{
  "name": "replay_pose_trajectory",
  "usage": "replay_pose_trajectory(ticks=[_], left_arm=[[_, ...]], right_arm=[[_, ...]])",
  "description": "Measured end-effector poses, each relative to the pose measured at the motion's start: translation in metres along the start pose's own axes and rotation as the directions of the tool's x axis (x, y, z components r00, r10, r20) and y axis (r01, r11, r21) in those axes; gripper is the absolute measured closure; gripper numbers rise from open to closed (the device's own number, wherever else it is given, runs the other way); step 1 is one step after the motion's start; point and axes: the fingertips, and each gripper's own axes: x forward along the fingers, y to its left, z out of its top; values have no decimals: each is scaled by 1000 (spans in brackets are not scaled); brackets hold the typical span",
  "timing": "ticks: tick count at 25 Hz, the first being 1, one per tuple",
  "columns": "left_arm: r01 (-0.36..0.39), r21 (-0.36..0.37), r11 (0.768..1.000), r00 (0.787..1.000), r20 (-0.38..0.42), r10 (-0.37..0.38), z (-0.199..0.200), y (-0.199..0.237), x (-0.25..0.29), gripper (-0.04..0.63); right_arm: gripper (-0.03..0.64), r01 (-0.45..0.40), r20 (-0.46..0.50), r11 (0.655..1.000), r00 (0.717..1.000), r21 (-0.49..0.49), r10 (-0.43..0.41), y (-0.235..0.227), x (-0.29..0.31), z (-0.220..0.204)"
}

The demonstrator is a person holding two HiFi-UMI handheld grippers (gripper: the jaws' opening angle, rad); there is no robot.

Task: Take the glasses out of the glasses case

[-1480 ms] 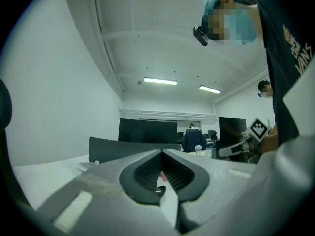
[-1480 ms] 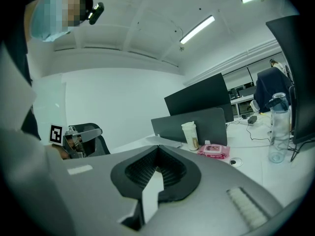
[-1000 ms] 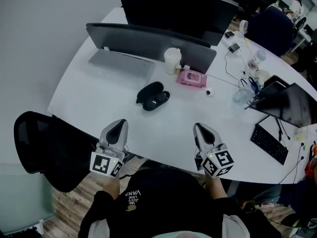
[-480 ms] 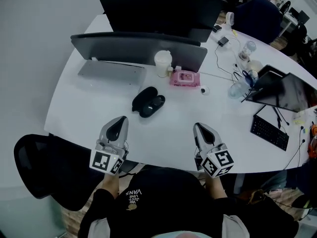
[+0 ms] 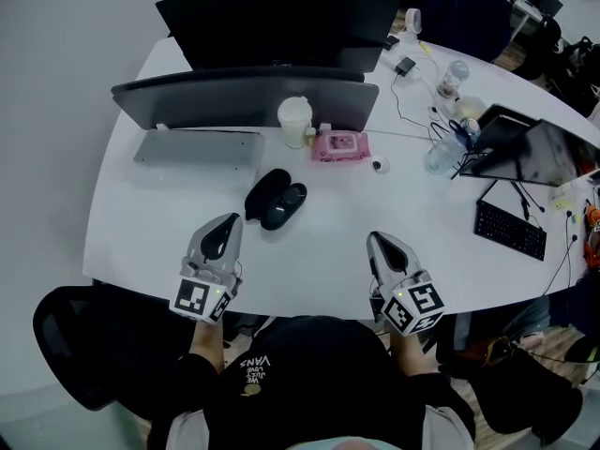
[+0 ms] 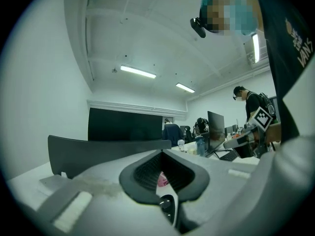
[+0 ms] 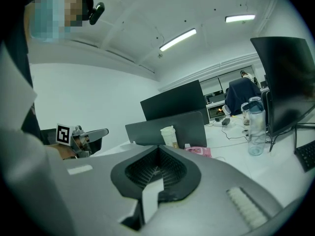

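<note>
The black glasses case (image 5: 275,198) lies open on the white table (image 5: 412,214), lid and base side by side, just in front of a monitor; I cannot make out the glasses in it. My left gripper (image 5: 222,234) hovers over the table's front edge, a short way below and left of the case, jaws together and empty. My right gripper (image 5: 382,247) hangs over the front edge further right, also shut and empty. In the left gripper view a dark part of the case (image 6: 167,206) shows through the slit at the left gripper (image 6: 165,173). The right gripper (image 7: 156,173) points toward the monitors.
Behind the case stand a white cup (image 5: 294,121), a pink wipes pack (image 5: 340,145) and two dark monitors (image 5: 244,99). A grey keyboard (image 5: 197,147) lies left of the case. Bottles (image 5: 441,157), cables and a black keyboard (image 5: 511,230) fill the right side. A black chair (image 5: 84,345) stands at lower left.
The head view has drifted, so the table and case sit slightly lower and further left in the picture. Both grippers hold the same pose, shut. The case is untouched.
</note>
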Motion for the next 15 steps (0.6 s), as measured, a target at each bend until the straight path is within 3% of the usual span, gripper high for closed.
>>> replay_pose_trajectory(ticks=[15], left_arm=[[147, 5, 989, 989, -13, -147, -11, 6, 53, 594]], right_arm=[[617, 142, 13, 990, 990, 20, -143, -11, -10, 0]])
